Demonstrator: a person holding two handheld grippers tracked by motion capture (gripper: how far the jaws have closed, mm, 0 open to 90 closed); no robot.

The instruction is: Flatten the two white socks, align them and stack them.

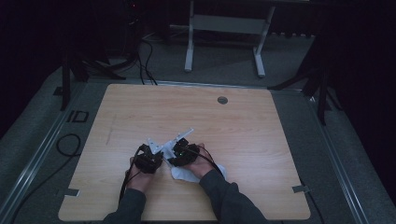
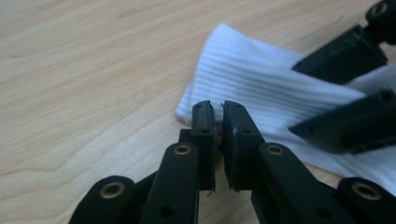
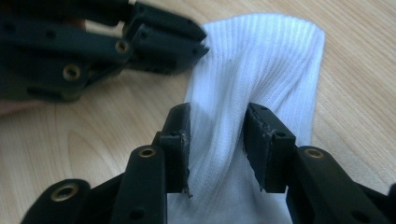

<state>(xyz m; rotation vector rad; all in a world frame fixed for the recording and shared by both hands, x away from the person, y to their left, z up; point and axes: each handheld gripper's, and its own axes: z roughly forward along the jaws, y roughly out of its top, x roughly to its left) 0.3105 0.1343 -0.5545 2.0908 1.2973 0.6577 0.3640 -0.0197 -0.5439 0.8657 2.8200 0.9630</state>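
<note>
Two grippers are working one white sock, which lies flat on the tabletop close to your edge, just under your right hand. Your right gripper has its jaws standing partly apart with a raised ridge of the ribbed fabric bunched between them; the pads sit against the sides of that fold, so it reads as a light pinch on the sock, not a firm clamp. Your left gripper is all but closed, a narrow slit between its pads, and its tips sit at the near corner of the sock's cuff; from its own view I cannot tell whether any cloth is caught in that slit, and it looks more likely to be empty. In the high view the two grippers sit nearly touching, the left gripper just beside the right gripper. The main risk from here is that the fold slips out of the right gripper when you lift or pull, since the jaws are not pressed hard together and the knit is soft and stretchy. A second risk is dragging the whole sock across the wood instead of folding it, if the left gripper has no hold to anchor the cuff. With the tools this close, the jaws could also knock together or nip one layer only, leaving the sock twisted.
</note>
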